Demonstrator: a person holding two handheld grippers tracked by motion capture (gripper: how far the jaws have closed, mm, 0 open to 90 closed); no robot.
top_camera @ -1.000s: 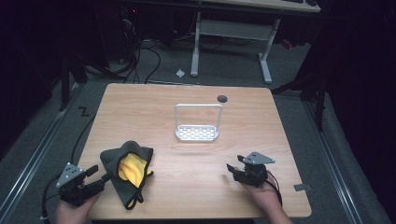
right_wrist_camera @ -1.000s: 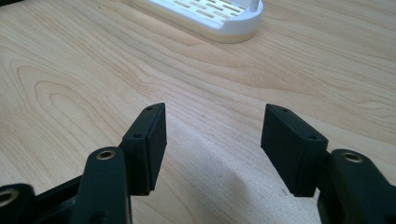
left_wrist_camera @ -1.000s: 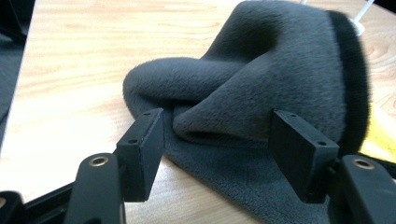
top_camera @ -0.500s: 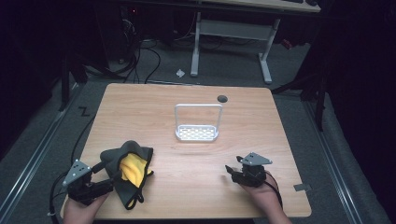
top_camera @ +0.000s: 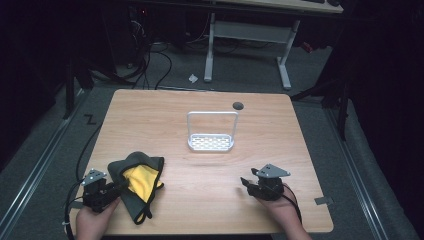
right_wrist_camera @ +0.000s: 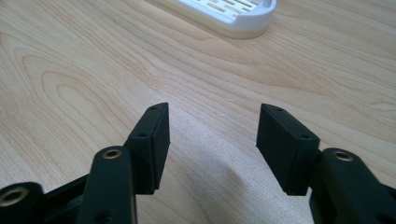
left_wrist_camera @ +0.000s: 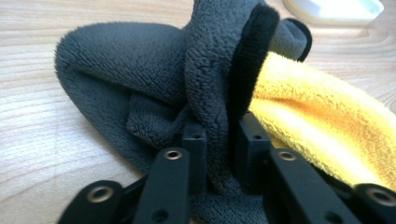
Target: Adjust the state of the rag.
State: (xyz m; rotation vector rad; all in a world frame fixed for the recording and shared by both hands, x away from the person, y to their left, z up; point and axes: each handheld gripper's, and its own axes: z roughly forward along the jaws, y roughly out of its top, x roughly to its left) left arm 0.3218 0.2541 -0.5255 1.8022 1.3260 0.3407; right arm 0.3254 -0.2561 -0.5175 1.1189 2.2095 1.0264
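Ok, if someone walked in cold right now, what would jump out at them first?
The yellow cloth, bright inside the dark grey cloth at the table's near left. The left gripper has just been closing, and its jaws pinch a fold of the grey cloth. After that, the white rack standing mid-table, and the right gripper at the near right with nothing between its jaws.

bare counter [top_camera: 200,175] lies open between the grey cloth [top_camera: 131,172] and the right gripper [top_camera: 246,182]; the white rack [top_camera: 211,142] blocks the middle.
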